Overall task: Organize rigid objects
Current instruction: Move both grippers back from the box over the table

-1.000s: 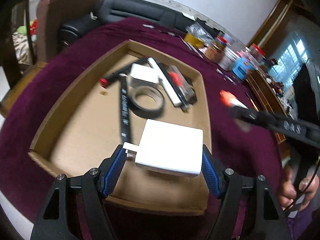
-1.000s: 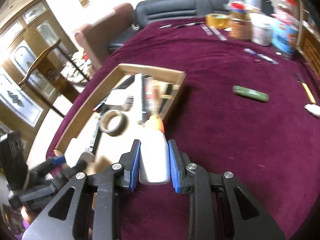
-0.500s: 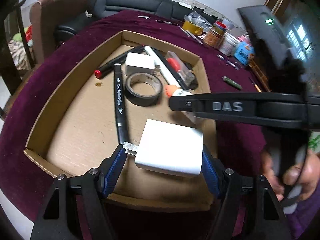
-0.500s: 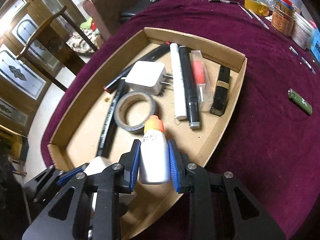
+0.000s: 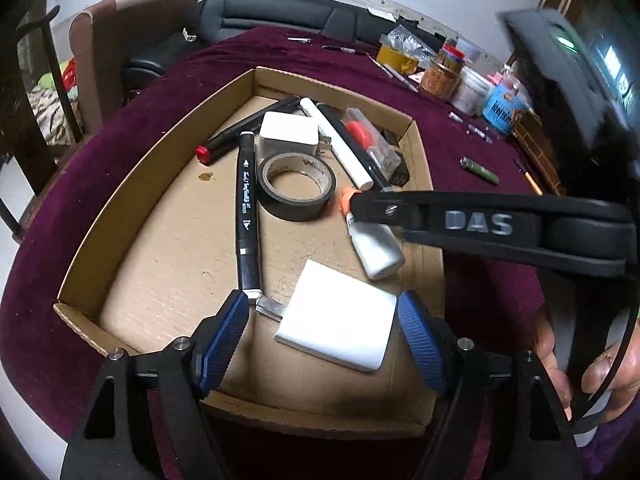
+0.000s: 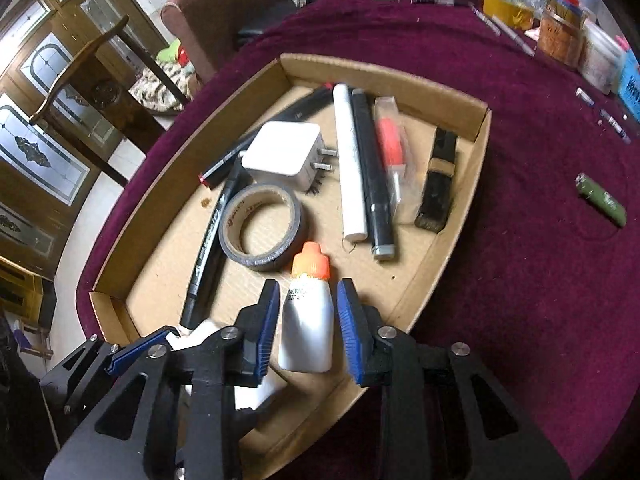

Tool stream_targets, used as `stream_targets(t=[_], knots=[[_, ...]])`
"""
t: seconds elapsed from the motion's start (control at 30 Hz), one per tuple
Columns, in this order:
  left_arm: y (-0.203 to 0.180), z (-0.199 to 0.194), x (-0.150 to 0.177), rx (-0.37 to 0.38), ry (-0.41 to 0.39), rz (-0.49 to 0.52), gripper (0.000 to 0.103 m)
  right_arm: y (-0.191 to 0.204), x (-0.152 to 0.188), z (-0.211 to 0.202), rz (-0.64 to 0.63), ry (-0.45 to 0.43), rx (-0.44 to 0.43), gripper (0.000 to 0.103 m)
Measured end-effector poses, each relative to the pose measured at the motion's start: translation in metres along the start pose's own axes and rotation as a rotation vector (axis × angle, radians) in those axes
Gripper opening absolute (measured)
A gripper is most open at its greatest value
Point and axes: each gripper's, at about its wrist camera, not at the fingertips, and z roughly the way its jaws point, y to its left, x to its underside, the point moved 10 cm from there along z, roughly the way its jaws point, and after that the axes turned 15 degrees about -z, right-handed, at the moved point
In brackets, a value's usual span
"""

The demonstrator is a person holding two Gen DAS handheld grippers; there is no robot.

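Opening, both tongs [image 5: 322, 316] [image 6: 307, 320] stand clear of charger [image 5: 340, 320] and bottle [image 6: 307, 328], whose base is hidden.

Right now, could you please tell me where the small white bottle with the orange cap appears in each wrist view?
Left wrist: the bottle lies right of centre, under the right gripper's black arm.
Right wrist: the bottle sits low centre, between the opening jaws.
Shared landmark: the tape roll just beyond its cap.

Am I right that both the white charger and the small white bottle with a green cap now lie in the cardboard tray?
Not quite: the bottle has an orange cap, not green, as the right wrist view shows. The rest holds: it and the white charger both lie in the cardboard tray.
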Motion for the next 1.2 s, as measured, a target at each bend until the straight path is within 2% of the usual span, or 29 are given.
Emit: stream_targets(t=[0.1,0.23,0.33,0.37,0.4,0.43,0.47,0.63,0.77,0.93,1.07,1.2], knots=[[-0.002,-0.012,-0.006,-0.002,-0.049,0.001,0.072,-0.004,-0.004,-0.024,-0.023,-0.077,0.036,0.039],[-0.006,-0.033,-0.017,-0.075,-0.163,0.028,0.078,-0.009,-0.009,-0.075,-0.077,-0.251,0.156,0.049],[-0.009,-0.044,-0.022,-0.117,-0.219,0.040,0.079,-0.017,-0.006,-0.133,-0.085,-0.457,0.332,0.070],[-0.009,-0.044,-0.024,-0.134,-0.230,0.046,0.080,-0.019,-0.002,-0.155,-0.080,-0.541,0.394,0.089],[-0.010,-0.045,-0.024,-0.154,-0.238,0.054,0.080,-0.021,-0.001,-0.167,-0.079,-0.593,0.422,0.103],[-0.011,-0.045,-0.025,-0.172,-0.244,0.063,0.081,-0.023,0.006,-0.183,-0.072,-0.663,0.459,0.103],[-0.013,-0.045,-0.024,-0.182,-0.246,0.070,0.081,-0.027,0.010,-0.190,-0.070,-0.687,0.480,0.103],[-0.023,-0.041,-0.020,-0.197,-0.230,0.093,0.081,-0.065,0.025,-0.168,-0.070,-0.496,0.590,0.103],[-0.035,-0.040,-0.014,-0.208,-0.221,0.120,0.081,-0.100,0.047,-0.157,0.032,-0.428,0.517,0.103],[-0.048,-0.036,-0.010,-0.227,-0.218,0.150,0.081,-0.136,0.076,-0.155,0.134,-0.364,0.494,0.103],[-0.057,-0.032,-0.008,-0.238,-0.215,0.164,0.081,-0.159,0.091,-0.149,0.164,-0.299,0.538,0.103],[-0.064,-0.027,-0.005,-0.253,-0.204,0.177,0.081,-0.167,0.100,-0.153,0.149,-0.296,0.585,0.103]])
